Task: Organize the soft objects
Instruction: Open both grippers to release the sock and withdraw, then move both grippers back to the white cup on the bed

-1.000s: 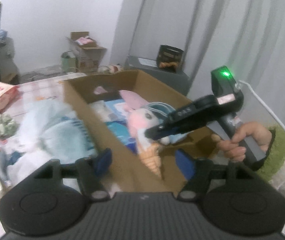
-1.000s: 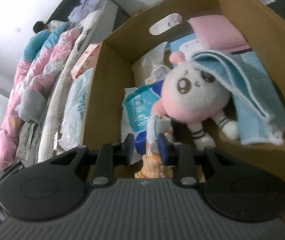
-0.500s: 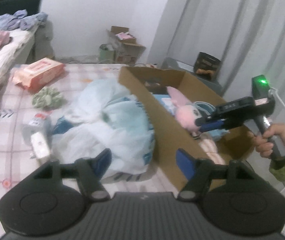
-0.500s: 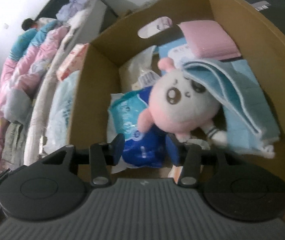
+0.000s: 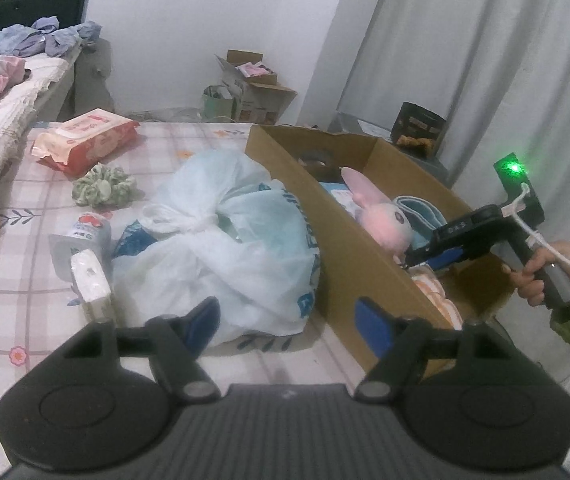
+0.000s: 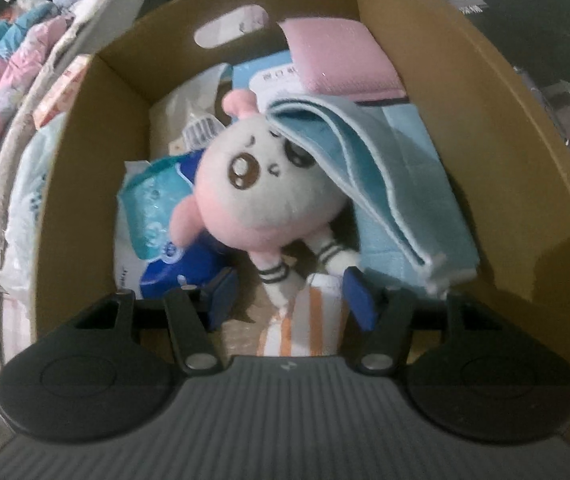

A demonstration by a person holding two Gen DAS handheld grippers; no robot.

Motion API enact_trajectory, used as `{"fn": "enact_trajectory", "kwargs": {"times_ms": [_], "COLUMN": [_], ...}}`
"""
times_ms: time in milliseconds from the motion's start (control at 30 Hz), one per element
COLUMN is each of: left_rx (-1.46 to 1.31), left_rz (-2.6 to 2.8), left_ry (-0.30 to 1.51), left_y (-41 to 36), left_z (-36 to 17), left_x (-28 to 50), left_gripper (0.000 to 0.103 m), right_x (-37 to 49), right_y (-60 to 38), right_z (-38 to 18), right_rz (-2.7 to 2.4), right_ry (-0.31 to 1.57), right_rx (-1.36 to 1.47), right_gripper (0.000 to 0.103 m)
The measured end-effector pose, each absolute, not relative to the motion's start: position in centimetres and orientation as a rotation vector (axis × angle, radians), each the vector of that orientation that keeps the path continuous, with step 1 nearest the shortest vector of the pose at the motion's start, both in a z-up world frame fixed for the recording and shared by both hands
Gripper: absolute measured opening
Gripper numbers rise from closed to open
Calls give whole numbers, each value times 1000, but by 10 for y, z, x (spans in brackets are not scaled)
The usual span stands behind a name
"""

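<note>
Left wrist view: left claw (image 5: 289,318) open, empty, w/ tied plastic bag (image 5: 225,240) straight ahead mid-bed, against the cardboard box (image 5: 349,256). Right claw (image 6: 291,294), jaws just opened, nothing gripped, striped cloth (image 6: 305,320) loose between them.

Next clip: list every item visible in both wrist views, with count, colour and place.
Open cardboard box: 1, brown, on the bed.
Round plush doll: 1, pink and white, in the box.
Folded towel: 1, light blue, draped over the doll.
Folded cloth: 1, pink, far end of the box.
Striped cloth: 1, orange and white, near end of the box.
Tissue pack: 1, blue, in the box beside the doll.
Knotted plastic bag: 1, white, beside the box.
Wipes pack: 1, red, on the bed.
Scrunchie: 1, green, on the bed.
Left gripper: 1, black, open over the bag.
Right gripper: 1, black, jaws just opening above the striped cloth.
</note>
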State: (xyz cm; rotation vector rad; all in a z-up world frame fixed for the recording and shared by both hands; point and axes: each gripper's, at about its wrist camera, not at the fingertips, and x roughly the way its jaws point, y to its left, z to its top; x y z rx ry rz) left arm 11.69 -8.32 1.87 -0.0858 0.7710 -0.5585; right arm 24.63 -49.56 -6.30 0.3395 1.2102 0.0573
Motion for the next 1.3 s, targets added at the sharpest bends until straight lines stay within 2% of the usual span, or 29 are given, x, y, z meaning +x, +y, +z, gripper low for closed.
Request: {"fn": "enact_trajectory", "kwargs": {"times_ms": [67, 133, 200, 300, 467, 667, 733, 800, 867, 1300], "left_rx": [-90, -92, -95, -100, -99, -94, -88, -79, -75, -78], "left_rz": [-561, -561, -559, -560, -563, -558, -544, -529, -515, -396], "left_ry": [771, 771, 775, 777, 774, 766, 761, 754, 743, 671], "left_y": [-83, -82, -82, -82, -83, -81, -79, -77, -73, -34], "left_z": [18, 17, 17, 16, 16, 16, 16, 16, 17, 24], "left_x": [116, 116, 117, 116, 115, 113, 113, 113, 113, 129], "left_gripper": [76, 76, 76, 76, 76, 79, 80, 80, 81, 82], "right_x": [246, 243, 240, 235, 233, 236, 235, 234, 232, 248], "right_y": [-496, -494, -487, -475, -453, -443, -448, -454, -458, -421], "right_z": [-66, -67, -66, -60, -46, -46, -44, -39, -32, 32], "right_rz": [57, 73, 91, 139, 208, 199, 188, 184, 180, 329], "right_ry": [1224, 1234, 1234, 1211, 1169, 1171, 1168, 1151, 1122, 971], "right_rx": [328, 314, 275, 239, 142, 60, 90, 144, 184, 320], "right_gripper": [55, 47, 34, 29, 27, 30, 35, 47, 50, 56]}}
